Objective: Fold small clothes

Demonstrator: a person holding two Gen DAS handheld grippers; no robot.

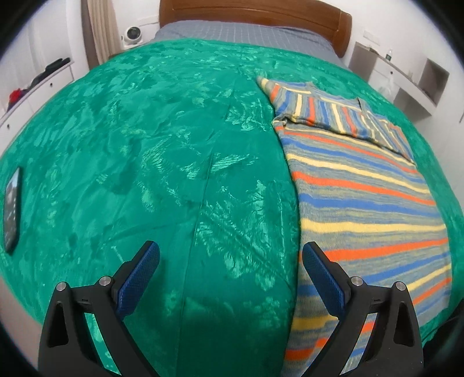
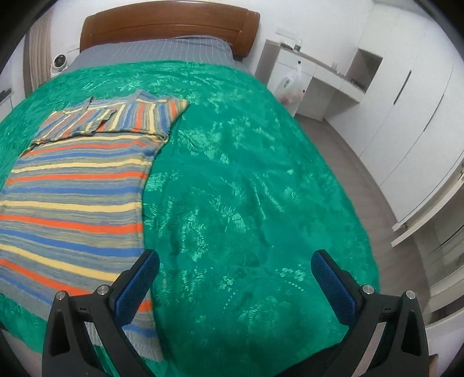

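Sweater (image 1: 362, 185), striped, lies flat on the bed's green blanket (image 1: 145, 145), sleeves already folded in. Left claw (image 1: 229, 261) and right claw (image 2: 235, 269) hover apart, empty, flanking its hem; next, likely pinch both hem corners.

A sweater (image 1: 362, 185) lies flat on the blanket (image 1: 162, 150) covering the bed, a phone (image 1: 11, 208) far to its left, the headboard (image 1: 252, 14) behind.
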